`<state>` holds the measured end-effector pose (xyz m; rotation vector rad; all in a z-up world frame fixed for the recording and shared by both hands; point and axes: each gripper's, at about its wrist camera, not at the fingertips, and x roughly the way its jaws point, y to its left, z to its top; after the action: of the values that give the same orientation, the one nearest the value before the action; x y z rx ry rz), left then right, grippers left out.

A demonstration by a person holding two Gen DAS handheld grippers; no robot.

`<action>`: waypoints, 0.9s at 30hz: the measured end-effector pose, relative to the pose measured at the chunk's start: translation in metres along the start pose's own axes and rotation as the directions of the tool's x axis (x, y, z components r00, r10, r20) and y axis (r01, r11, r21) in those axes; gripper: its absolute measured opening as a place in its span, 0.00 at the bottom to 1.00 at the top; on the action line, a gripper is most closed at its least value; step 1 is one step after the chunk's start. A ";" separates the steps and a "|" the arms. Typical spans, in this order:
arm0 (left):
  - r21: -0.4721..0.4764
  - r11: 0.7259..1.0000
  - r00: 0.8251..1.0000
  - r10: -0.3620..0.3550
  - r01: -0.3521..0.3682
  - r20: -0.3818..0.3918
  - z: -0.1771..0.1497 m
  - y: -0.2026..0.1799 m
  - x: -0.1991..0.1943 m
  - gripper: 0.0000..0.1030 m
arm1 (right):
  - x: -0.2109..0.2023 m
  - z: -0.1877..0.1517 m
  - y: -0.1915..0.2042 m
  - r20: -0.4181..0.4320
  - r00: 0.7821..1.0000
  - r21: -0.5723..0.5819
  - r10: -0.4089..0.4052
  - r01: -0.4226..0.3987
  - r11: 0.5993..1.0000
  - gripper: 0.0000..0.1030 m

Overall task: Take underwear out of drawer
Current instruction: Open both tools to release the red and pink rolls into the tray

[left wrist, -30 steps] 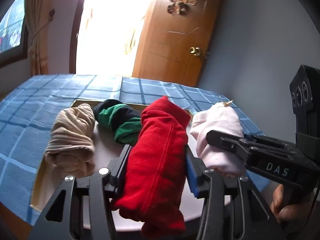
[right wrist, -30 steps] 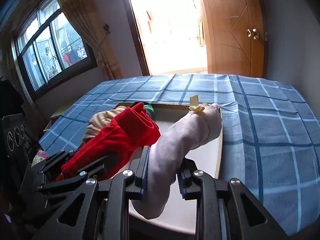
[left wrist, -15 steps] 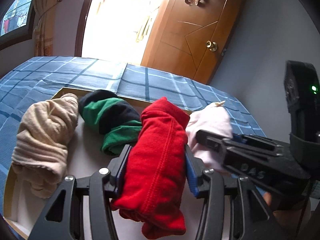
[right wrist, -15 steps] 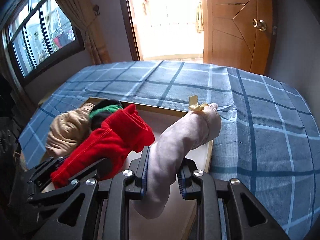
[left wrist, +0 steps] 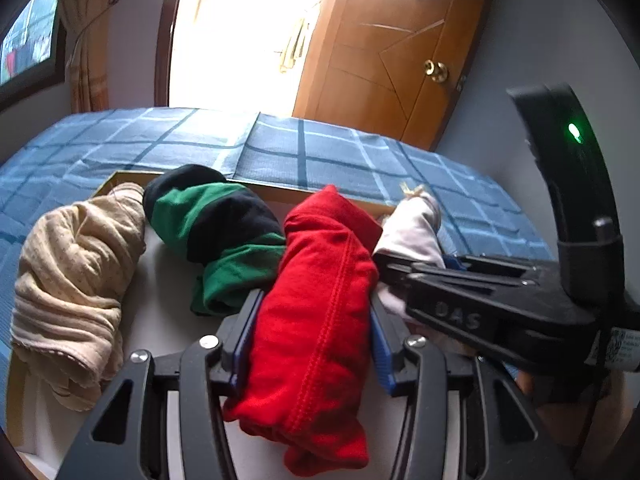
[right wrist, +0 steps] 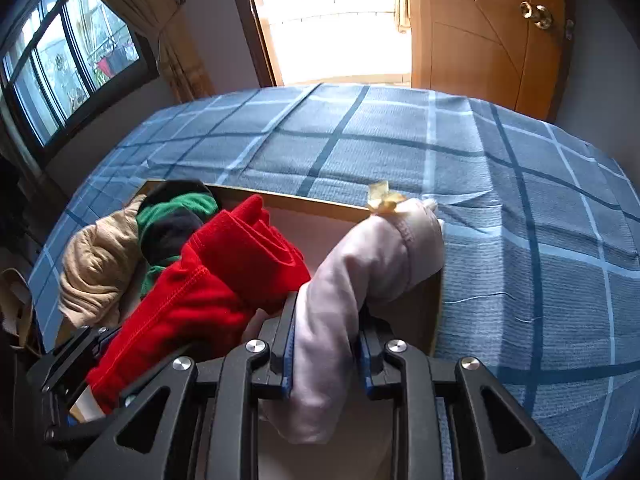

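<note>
My left gripper [left wrist: 310, 332] is shut on a rolled red underwear [left wrist: 320, 300], held over the open drawer [left wrist: 168, 312]. To its right, my right gripper [right wrist: 326, 344] is shut on a rolled pale pink underwear [right wrist: 360, 288] with a small yellow bow at its far end. Two more rolls lie in the drawer: a beige one [left wrist: 76, 276] at the left and a green and black one [left wrist: 216, 232] beside it. In the right wrist view the red roll [right wrist: 216, 280] and the left gripper [right wrist: 80, 348] show at the lower left.
The drawer's wooden rim [right wrist: 296, 200] borders a bed with a blue plaid cover [right wrist: 500, 208] on its far side and right. Behind stand a wooden door [left wrist: 384, 56], a bright doorway, a curtain and a window [right wrist: 68, 60]. A hand [left wrist: 568, 404] holds the right gripper.
Both grippers have moved forward and lower over the drawer, each keeping its roll. The beige and green rolls look nearer and larger.
</note>
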<state>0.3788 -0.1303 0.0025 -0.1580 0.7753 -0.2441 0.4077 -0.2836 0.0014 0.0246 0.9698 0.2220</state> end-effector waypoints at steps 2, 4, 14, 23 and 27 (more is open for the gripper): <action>0.008 1.000 1.000 0.014 -0.014 -0.007 0.000 -0.002 0.002 0.47 | 0.005 0.000 0.005 -0.013 1.000 -0.020 -0.019 0.019 1.000 0.26; 0.004 1.000 1.000 0.016 -0.016 -0.020 0.001 -0.001 0.005 0.47 | 0.006 0.001 0.007 -0.017 0.999 -0.026 -0.029 0.028 0.999 0.26; 0.036 0.998 0.995 0.052 -0.050 -0.082 -0.001 -0.003 0.015 0.56 | 0.006 -0.001 -0.001 -0.030 0.999 0.046 -0.027 0.028 0.999 0.36; -0.029 0.999 0.999 0.022 -0.020 0.049 0.000 0.004 -0.032 0.98 | -0.064 -0.026 -0.026 0.175 0.974 0.274 0.143 -0.188 0.943 0.60; 0.029 0.998 0.995 0.044 -0.047 0.088 -0.004 -0.001 -0.055 1.00 | -0.097 -0.042 -0.021 0.263 0.955 0.289 0.137 -0.214 0.933 0.61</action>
<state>0.3377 -0.1164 0.0366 -0.1207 0.6869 -0.2044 0.3238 -0.3267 0.0543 0.4264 0.7528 0.2222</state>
